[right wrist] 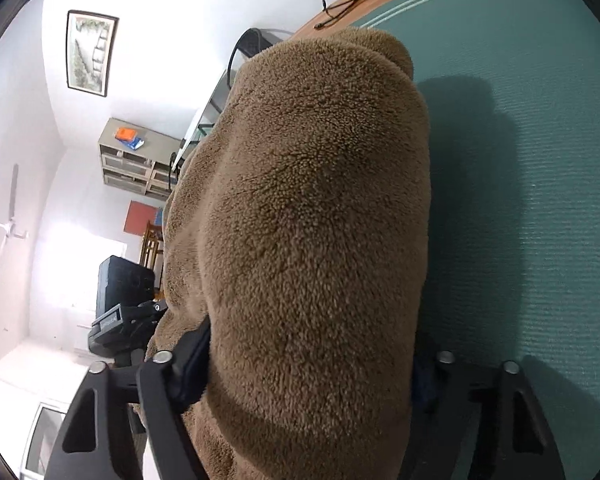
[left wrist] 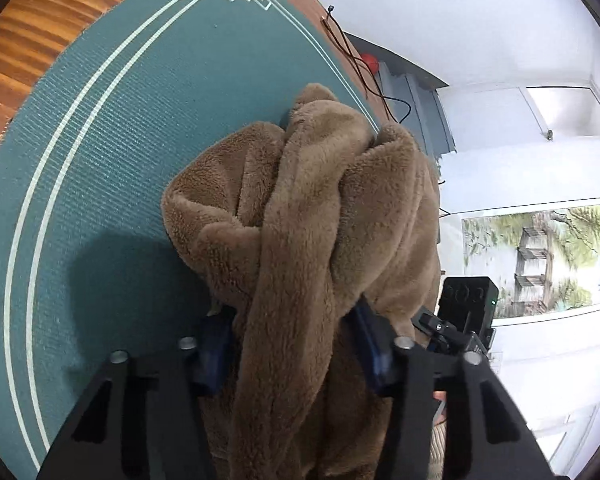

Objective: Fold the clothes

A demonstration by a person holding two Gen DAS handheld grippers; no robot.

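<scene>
A brown fleece garment (left wrist: 300, 216) hangs bunched in thick folds above a green mat (left wrist: 100, 160). My left gripper (left wrist: 292, 344) is shut on the brown fleece garment; the cloth covers the fingertips and drapes down between the blue pads (left wrist: 214, 354). In the right wrist view the same garment (right wrist: 308, 220) fills the middle. My right gripper (right wrist: 304, 364) is shut on it, with cloth bulging over both fingers and hiding their tips. The other gripper's black body (right wrist: 120, 320) shows at the left, close by.
The green mat (right wrist: 540, 200) with white border lines lies on a wooden table (left wrist: 40, 20). A dark cable (left wrist: 364, 80) lies near the table's far edge. Beyond are white walls, a framed picture (left wrist: 540, 256) and a shelf unit (right wrist: 136, 160).
</scene>
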